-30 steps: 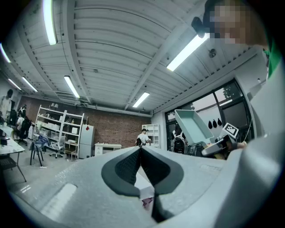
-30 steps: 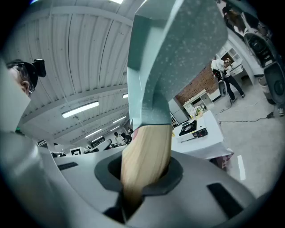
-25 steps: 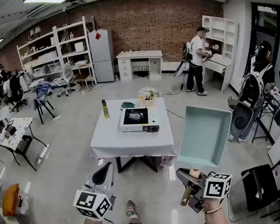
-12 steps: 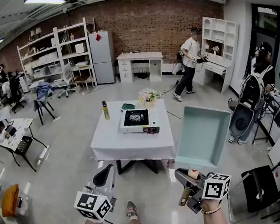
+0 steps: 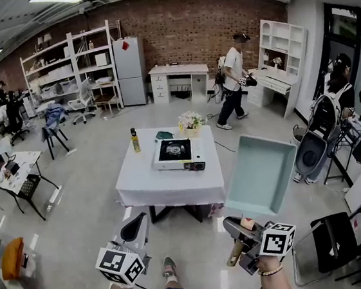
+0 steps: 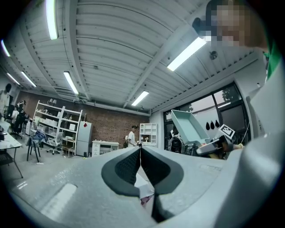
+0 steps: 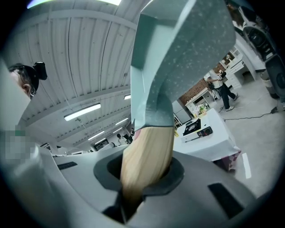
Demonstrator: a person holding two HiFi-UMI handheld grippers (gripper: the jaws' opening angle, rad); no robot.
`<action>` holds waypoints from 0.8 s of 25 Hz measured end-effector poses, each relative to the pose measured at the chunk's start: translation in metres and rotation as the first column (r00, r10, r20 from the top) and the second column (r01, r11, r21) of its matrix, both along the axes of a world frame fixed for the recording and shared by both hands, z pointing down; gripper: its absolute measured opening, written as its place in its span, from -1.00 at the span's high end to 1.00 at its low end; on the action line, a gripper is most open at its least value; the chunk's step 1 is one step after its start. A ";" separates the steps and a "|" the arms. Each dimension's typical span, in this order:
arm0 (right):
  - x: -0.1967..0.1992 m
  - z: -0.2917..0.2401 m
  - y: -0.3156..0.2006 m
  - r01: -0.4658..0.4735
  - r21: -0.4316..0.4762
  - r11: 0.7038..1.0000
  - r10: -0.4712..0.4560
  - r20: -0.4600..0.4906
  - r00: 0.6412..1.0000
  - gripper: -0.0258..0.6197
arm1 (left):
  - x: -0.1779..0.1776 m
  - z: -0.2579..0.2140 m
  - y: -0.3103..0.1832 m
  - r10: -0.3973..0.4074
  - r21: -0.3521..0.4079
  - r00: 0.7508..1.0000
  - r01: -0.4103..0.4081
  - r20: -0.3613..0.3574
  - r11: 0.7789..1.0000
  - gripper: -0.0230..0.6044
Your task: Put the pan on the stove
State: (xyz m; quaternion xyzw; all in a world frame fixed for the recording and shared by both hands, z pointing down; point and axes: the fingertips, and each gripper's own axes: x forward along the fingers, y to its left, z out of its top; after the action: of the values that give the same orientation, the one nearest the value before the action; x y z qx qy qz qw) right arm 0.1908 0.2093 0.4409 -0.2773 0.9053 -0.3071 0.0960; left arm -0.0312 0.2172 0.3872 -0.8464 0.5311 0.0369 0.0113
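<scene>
White cloth covers the table (image 5: 170, 186), my landmark. Right of the table and nearer me, clear of its top, the pale teal square pan (image 5: 261, 173) hangs tilted in the air. On the table's far half sits the portable gas stove (image 5: 177, 154). My right gripper (image 5: 237, 230) clamps the pan's wooden handle (image 7: 147, 156), though its jaws have just been easing apart slightly. My left gripper (image 5: 133, 225), in front of the table, has its jaws pressed together on nothing.
</scene>
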 end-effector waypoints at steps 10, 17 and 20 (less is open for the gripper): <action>-0.010 0.003 -0.035 -0.019 -0.016 1.000 0.019 0.005 1.000 0.72 | -0.020 0.008 -0.029 -0.025 -0.019 1.000 0.025 0.004 1.000 0.87; -0.025 0.004 -0.069 -0.010 -0.026 1.000 0.010 0.005 1.000 0.72 | -0.030 0.012 -0.063 -0.028 -0.021 0.999 0.029 0.046 0.999 0.87; -0.030 0.005 -0.084 -0.010 -0.025 1.000 0.010 -0.005 1.000 0.72 | -0.035 0.014 -0.081 -0.031 -0.025 0.998 0.032 0.046 0.999 0.87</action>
State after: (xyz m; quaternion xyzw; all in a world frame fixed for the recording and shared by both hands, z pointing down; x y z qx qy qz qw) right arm 0.1610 0.1250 0.4456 -0.2839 0.9001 -0.3174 0.0917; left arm -0.0662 0.1366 0.4012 -0.8387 0.5444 0.0105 0.0134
